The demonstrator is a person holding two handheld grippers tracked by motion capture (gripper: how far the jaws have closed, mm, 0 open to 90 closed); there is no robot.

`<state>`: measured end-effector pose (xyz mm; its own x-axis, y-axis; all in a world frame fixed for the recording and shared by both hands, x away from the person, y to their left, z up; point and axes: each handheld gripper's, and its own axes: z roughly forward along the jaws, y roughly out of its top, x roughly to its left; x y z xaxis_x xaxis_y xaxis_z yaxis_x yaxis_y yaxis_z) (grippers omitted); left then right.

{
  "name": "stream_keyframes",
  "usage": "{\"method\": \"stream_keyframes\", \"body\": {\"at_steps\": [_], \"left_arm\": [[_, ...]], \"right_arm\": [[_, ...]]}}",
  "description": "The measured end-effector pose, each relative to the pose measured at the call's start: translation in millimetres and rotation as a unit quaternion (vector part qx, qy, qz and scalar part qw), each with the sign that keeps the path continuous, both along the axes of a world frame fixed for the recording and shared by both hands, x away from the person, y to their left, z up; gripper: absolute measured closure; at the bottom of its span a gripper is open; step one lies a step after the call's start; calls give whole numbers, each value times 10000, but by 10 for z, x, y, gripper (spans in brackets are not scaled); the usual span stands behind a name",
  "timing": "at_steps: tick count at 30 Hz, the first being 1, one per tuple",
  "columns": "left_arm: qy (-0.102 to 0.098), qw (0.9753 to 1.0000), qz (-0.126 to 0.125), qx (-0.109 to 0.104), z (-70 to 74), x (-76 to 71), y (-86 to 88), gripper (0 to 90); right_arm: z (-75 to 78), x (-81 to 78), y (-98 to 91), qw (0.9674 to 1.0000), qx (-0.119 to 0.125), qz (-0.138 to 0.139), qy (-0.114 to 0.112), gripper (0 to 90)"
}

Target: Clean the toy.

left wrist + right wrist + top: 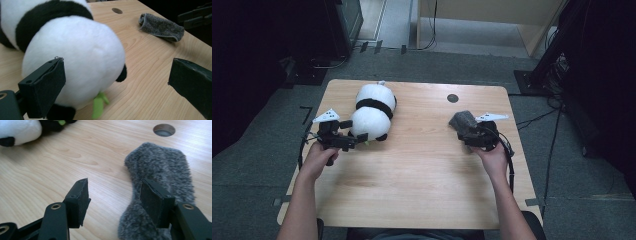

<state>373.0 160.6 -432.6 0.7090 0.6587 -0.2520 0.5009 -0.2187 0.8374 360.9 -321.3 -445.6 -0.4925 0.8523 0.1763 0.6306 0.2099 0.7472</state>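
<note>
A plush panda (372, 112) lies on the left of the wooden table (422, 175), white with a black band and a small green tag. My left gripper (352, 133) is at its near end, jaws open wide. In the left gripper view the panda (75, 57) bulges just beyond the left jaw, and no pad presses on it (117, 67). A grey fuzzy cloth (462, 120) lies on the right. My right gripper (466, 131) hovers at its near end, jaws half apart. In the right gripper view the right jaw stands over the cloth (160, 167), the left over bare wood (113, 183).
A round hole (452, 98) is set in the table near the far edge, beyond the cloth. Between the panda and the cloth is bare wood. Dark stands and cables surround the table on the grey floor.
</note>
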Motion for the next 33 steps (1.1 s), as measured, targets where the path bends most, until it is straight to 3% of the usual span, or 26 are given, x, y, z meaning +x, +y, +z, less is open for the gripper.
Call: {"method": "stream_keyframes", "body": {"at_steps": [4, 8, 12, 15, 25, 33], "left_arm": [[-16, 9997, -225, 15, 22, -38, -140, 8], [-23, 9994, -293, 158, 3, -55, -293, 8], [-87, 9988, -444, 165, -20, -86, -434, 8], [-40, 9981, -571, 239, -45, -104, -564, 8], [51, 9967, -746, 306, -221, -176, -907, 8], [245, 9934, -1036, 421, -415, -258, -1160, 9]], "right_arm": [[29, -64, 85, 9999, -6, 157, -55, 409], [35, -136, 166, 9994, -71, 315, -144, 411], [28, -198, 229, 9989, -14, 425, -213, 412], [-7, -233, 302, 9982, -14, 580, -146, 444], [-163, -294, 553, 9957, -118, 886, -231, 432], [-275, -340, 634, 9949, -138, 983, -181, 419]]}}
